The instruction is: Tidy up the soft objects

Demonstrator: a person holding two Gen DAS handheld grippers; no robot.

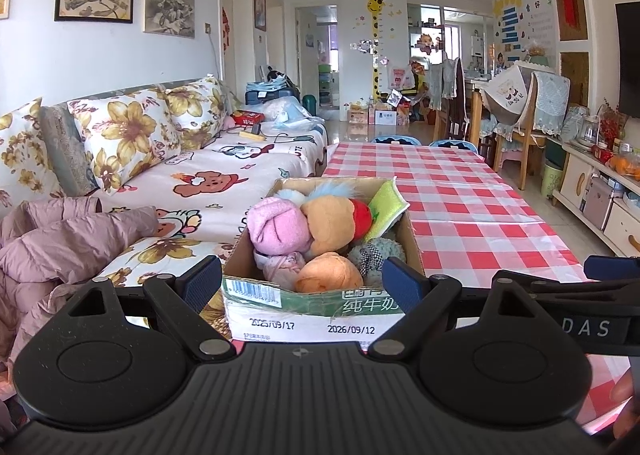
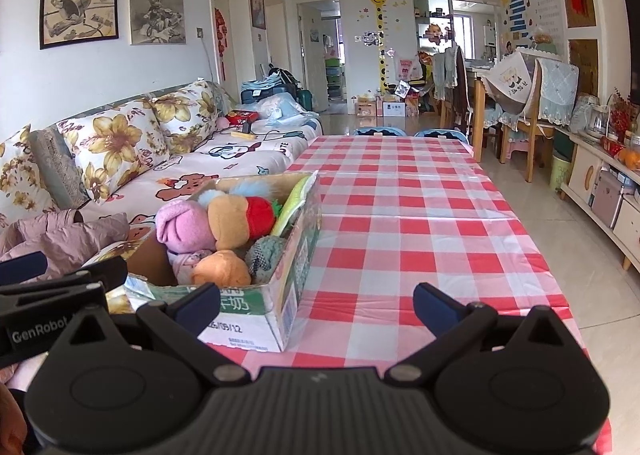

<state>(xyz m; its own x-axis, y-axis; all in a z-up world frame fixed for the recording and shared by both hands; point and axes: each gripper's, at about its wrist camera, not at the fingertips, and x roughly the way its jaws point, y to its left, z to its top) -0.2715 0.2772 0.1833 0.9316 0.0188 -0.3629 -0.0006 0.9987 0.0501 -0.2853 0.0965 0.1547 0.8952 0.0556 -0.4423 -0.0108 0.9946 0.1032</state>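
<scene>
A cardboard box point(image 1: 320, 307) stands on the near left part of a table under a red and white checked cloth point(image 1: 460, 215), close to the edge that faces a sofa point(image 1: 192, 191). The box is packed with soft things: a pink plush point(image 1: 276, 227) at the left, an orange plush point(image 1: 330, 221) against it with a red piece point(image 1: 362, 217) at its right side, a pale blue tuft point(image 1: 328, 189) behind, a green and yellow sponge point(image 1: 386, 211) leaning on the right wall, a second orange ball point(image 1: 328, 273) at the front, a grey-blue knit piece point(image 1: 376, 255) beside that, and a pale pink cloth point(image 1: 280, 265) under the pink plush. The left gripper point(image 1: 302, 279) is released, fingers spread wide with nothing between them, and it sits just before the near wall of the box, the fingers framing the box front. The right gripper point(image 2: 316, 301) is likewise spread and empty, held to the right of the box point(image 2: 256, 307); its left finger point(image 2: 198, 301) overlaps the near right corner of the box in that view, while its right finger point(image 2: 434, 305) is over bare cloth point(image 2: 400, 215). Whether either gripper touches the box cannot be told. A mauve padded jacket point(image 1: 60, 247) lies on the near end of the sofa, with flowered cushions point(image 1: 124, 131) along its back
</scene>
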